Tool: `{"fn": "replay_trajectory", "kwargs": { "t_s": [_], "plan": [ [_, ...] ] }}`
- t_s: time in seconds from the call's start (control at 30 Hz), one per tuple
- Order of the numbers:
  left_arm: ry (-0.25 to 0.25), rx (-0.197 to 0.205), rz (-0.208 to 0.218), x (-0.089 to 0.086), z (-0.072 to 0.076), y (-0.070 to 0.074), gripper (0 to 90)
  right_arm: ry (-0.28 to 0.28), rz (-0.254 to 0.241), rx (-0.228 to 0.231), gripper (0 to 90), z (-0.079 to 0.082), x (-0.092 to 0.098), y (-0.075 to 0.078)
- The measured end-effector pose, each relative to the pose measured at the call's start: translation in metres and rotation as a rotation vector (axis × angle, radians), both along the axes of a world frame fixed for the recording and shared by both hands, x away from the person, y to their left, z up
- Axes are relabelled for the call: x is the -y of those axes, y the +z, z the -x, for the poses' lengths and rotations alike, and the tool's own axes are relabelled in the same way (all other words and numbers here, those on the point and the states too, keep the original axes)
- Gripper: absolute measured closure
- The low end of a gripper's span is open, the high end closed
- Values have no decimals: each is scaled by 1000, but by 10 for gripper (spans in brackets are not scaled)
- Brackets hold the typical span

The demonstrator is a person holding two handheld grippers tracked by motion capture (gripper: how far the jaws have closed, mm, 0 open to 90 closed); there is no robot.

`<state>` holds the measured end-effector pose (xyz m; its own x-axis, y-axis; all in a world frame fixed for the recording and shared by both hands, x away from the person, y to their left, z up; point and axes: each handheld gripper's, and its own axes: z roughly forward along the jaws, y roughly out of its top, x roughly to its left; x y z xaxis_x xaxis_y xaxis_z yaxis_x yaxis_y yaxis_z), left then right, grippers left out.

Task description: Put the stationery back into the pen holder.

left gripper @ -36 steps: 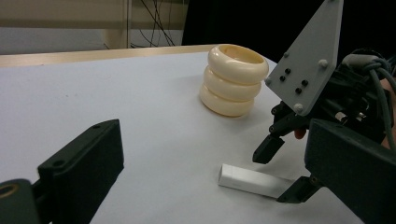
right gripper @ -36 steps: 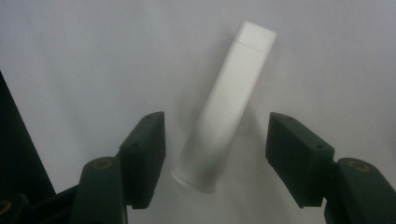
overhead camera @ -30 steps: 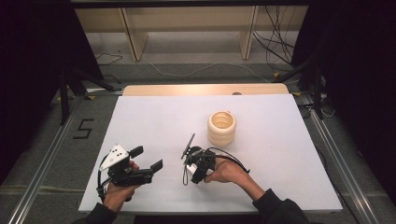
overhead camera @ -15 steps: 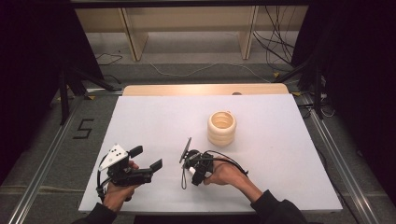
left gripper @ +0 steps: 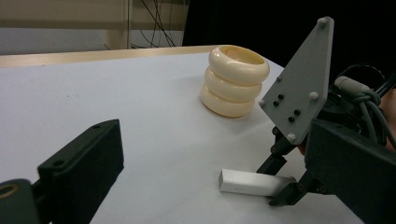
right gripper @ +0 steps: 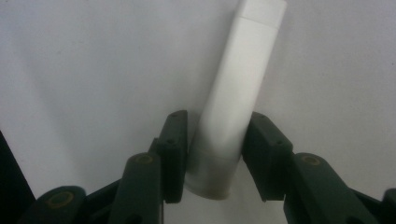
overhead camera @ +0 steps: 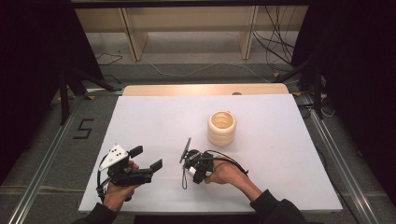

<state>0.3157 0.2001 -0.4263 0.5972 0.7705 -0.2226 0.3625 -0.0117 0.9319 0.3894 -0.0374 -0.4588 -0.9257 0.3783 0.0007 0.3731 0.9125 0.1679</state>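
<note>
Right gripper (right gripper: 215, 149) jaws have just been closing on white stick (right gripper: 238, 93), pads touching; lift outstanding; left gripper (overhead camera: 152, 158) wide, idle

The white tube (right gripper: 236, 93) with a flat cap lies on its side on the white table, near the front edge, left of centre.

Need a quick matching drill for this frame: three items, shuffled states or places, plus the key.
1. white stick
2. ring stack
3. left gripper

A. jaws open, nothing between them
B. upright on the table, untouched
C. lying flat between the right gripper's jaws, which have just been closing

Pairs: 1-C, 2-B, 3-A
</note>
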Motion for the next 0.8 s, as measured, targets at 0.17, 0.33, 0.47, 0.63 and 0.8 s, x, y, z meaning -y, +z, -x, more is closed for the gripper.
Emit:
{"fn": "replay_trajectory", "kwargs": {
  "t_s": [0.17, 0.33, 0.47, 0.63, 0.8],
  "plan": [
    [0, -1, 1, 0, 0, 0, 38, 20, 5, 7, 659, -1, 0, 0],
    [-2, -4, -2, 0, 0, 0, 38, 44, 13, 15, 669, 0, -1, 1],
    [-3, -9, -4, 0, -1, -1, 38, 63, 17, 25, 671, 2, -1, 1],
    [-4, -14, -2, 0, -1, -1, 38, 99, 19, 51, 674, 4, -1, 1],
    [-5, -22, -8, 0, -2, -2, 38, 123, 18, 58, 675, 5, 1, 3]
  ]
}}
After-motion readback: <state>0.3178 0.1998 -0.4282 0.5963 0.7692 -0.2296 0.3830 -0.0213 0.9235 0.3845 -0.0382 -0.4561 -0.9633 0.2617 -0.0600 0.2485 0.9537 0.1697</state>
